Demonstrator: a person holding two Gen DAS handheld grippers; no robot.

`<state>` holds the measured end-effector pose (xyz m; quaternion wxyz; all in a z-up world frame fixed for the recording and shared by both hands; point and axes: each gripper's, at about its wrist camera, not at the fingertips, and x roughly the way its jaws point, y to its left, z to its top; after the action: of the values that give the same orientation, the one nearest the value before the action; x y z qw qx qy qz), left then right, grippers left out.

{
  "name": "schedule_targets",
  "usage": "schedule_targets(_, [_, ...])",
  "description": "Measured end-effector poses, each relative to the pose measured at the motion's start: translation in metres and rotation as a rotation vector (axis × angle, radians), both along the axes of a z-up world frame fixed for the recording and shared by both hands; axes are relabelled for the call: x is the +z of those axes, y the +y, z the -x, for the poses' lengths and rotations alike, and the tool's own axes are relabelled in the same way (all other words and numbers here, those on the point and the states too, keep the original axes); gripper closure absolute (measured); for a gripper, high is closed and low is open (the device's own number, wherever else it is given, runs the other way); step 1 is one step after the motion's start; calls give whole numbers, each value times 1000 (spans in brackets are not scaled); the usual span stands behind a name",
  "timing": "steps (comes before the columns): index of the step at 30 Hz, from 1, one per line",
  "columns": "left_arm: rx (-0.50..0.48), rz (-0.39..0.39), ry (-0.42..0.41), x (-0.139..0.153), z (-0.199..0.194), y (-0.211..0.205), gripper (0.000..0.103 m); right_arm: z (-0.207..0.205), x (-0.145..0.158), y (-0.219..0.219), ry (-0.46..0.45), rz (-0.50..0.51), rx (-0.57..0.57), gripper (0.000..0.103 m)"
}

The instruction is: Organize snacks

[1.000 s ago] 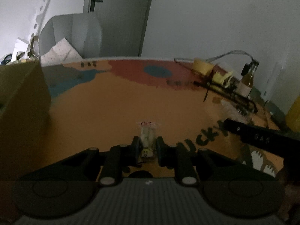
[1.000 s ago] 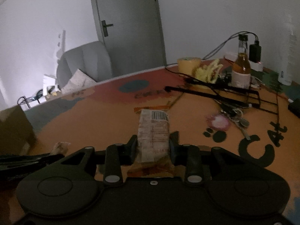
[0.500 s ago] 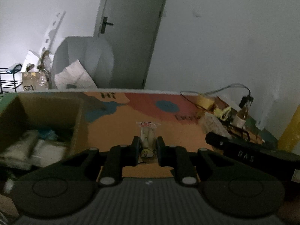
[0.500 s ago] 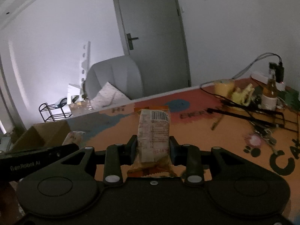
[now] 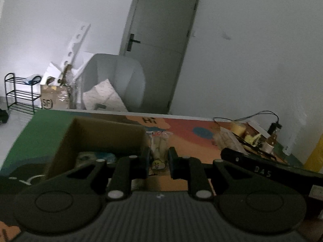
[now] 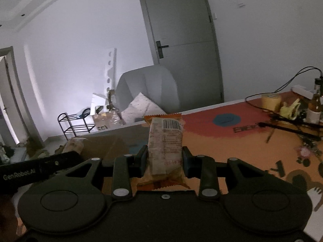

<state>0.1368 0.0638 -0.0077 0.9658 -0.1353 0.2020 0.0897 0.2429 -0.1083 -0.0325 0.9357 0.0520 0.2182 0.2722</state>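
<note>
Left gripper (image 5: 158, 159), jaws closed narrow on a small clear snack packet (image 5: 159, 151) bearing a yellow cartoon sticker; the packet stands upright between the fingertips and projects ahead of them. An open cardboard box (image 5: 101, 139), already holding wrapped items, lies just ahead and to the left of this tool, its near right corner beside the left finger. Right gripper (image 6: 164, 159), jaws closed at medium width on an orange-edged snack bag (image 6: 165, 147) with a barcode near its top; the bag is gripped about its middle, its lower end crumpled behind the fingers. The same box (image 6: 109, 145) lies ahead-left of this tool, partly hidden by the left gripper's body (image 6: 36, 169).

Probable hazards: the slim packet is pinched near its lower end and could pivot or slip if swung. Both tools converge on one opening, so they could collide, or a finger could catch the box wall and shove it along the printed table mat (image 6: 232, 141). Release short of the rim would drop a snack outside.
</note>
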Motion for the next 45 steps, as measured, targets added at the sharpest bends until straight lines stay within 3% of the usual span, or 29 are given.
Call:
schedule_targets(18, [51,76,39,-10,26,62,84,22,12,67,-20,23,107,70])
schedule_targets(26, [115,70,12,-5,39,78,63,30,12,89,2,19,167,70])
schedule_targets(28, [142,70,9,-4,43,84,53,32,13,94,17,14,203,69])
schedule_targets(29, [152,71,9,-3,45,87,50,32,13,96,28,14,222,66])
schedule_targets(31, [172,78,15,-2,49,93,37,34,14,100,28,30,221,40])
schedule_targets(34, [187,75,14,0,55,97,19,36,15,93,12,38,198,30])
schedule_targets(38, [183,62,10,1,60,96,13,36,16,78,21,33,165,30])
schedule_targets(45, [164,48,29,2,62,91,6,39,20,44,23,30,114,20])
